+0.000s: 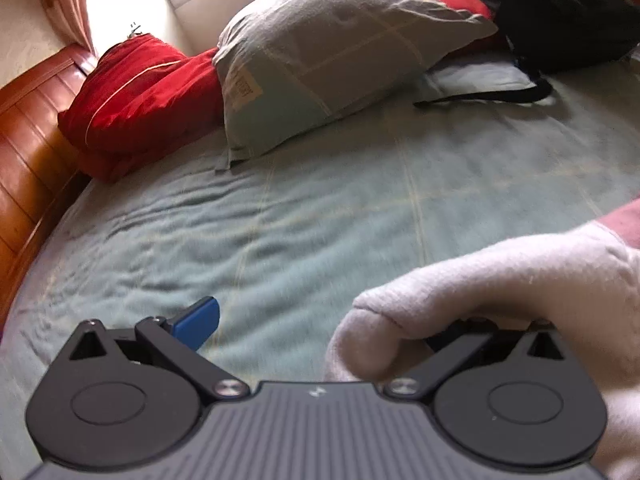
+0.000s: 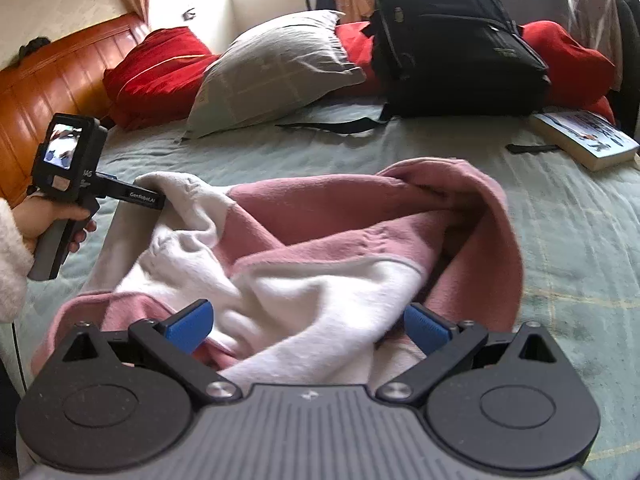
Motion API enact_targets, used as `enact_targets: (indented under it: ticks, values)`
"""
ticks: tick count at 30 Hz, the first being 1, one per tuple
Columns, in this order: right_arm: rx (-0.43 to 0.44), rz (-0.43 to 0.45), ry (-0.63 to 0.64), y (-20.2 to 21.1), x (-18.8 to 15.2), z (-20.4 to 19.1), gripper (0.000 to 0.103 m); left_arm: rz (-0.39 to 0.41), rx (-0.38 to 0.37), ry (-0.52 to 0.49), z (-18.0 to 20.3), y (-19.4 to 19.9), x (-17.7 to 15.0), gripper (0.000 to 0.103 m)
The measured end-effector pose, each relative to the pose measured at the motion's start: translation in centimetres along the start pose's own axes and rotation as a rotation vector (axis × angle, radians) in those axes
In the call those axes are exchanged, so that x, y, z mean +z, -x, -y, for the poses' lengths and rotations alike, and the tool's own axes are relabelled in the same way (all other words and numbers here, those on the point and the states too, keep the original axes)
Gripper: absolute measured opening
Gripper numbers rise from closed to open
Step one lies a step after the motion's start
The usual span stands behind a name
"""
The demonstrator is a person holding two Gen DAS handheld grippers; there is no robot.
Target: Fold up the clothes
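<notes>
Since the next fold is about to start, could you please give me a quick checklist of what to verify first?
1. Left gripper meets the white part of the pink and white garment; right finger hidden under cloth: grip cannot tell.
2. Right gripper jaws wide apart with cloth between them: not ok, nothing clamped.
3. Garment flat: not ok, bunched.
4. Bedsheet ahead free of objects: ok.
5. Backpack and book lie apart from the garment: ok.

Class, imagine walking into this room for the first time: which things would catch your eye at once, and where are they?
First the pink and white garment, bunched in the middle of the pale green bedsheet, with the right gripper open over its near edge. At the garment's white corner the left gripper, held in a person's hand, meets the cloth. Behind, a black backpack rests against red bedding near the wooden headboard.
</notes>
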State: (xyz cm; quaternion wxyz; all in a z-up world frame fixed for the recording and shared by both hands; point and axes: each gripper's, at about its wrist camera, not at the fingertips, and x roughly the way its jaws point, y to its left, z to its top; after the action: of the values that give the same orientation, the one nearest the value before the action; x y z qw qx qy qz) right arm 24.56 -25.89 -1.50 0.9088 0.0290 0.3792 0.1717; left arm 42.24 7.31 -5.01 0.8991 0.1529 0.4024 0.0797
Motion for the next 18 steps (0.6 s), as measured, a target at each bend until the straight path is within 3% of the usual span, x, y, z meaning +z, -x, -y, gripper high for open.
enact_targets:
  ticks: [12, 18]
  values:
    - [-0.046, 0.001, -0.082, -0.5, -0.2, 3.2, 0.103, -0.046, 0.044, 0.039, -3.0, -3.4, 4.5, 0.103]
    - [-0.030, -0.012, -0.107, -0.7, -0.5, 3.2, 0.103, -0.062, 0.062, -0.036, -1.9, -3.5, 2.8, 0.102]
